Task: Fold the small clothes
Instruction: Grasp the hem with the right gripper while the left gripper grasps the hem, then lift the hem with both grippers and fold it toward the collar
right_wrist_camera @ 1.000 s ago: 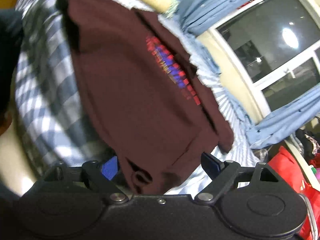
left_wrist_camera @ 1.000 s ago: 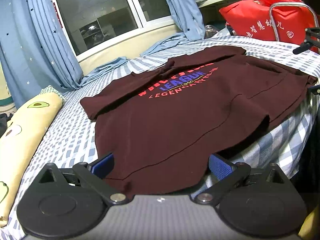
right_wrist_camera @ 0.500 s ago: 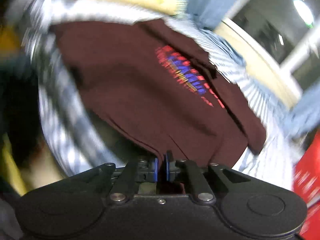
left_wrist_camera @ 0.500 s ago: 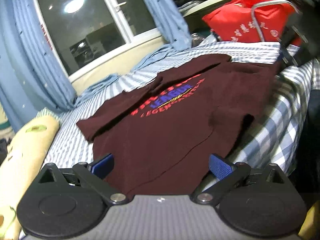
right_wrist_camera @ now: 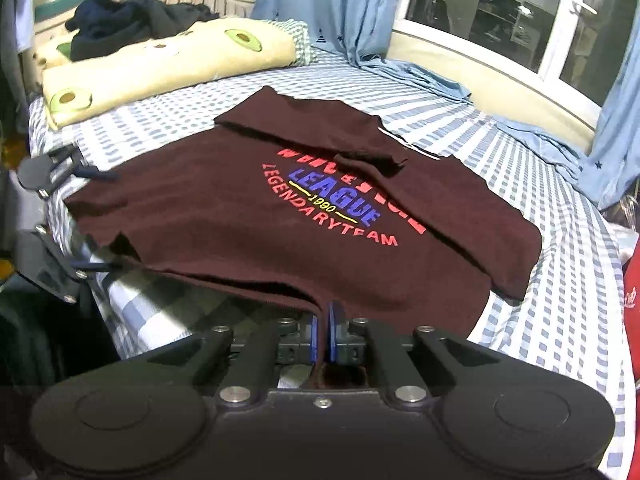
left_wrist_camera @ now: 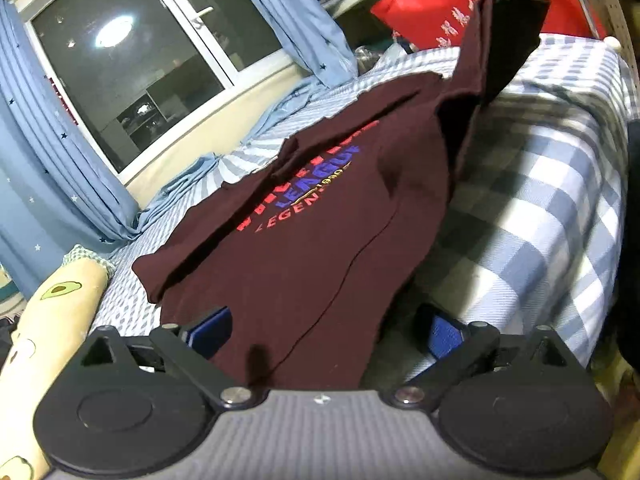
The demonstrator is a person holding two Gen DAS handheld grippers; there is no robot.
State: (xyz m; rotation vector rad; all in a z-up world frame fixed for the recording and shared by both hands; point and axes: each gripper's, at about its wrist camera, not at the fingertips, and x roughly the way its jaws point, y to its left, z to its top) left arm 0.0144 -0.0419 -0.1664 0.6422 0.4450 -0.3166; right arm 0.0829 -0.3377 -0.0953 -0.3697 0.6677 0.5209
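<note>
On bed (right_wrist_camera: 520,152): one maroon shirt (right_wrist_camera: 280,216); right gripper (right_wrist_camera: 322,336) jaws pinching hem, left gripper (left_wrist_camera: 320,330) jaws wide, empty

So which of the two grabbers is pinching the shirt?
The right gripper: its blue pads are shut on the maroon shirt edge. The left gripper has its pads wide apart around the hem.

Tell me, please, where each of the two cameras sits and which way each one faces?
Left wrist: on the open left hand-held gripper at the bed's edge, facing along the maroon T-shirt toward the window; the right hand-held gripper lifts a corner at top right.
Right wrist: on the right hand-held gripper, shut on the shirt's hem, facing the avocado pillow; the left one shows at far left.
Shared: shirt, checked bed sheet, window.
</note>
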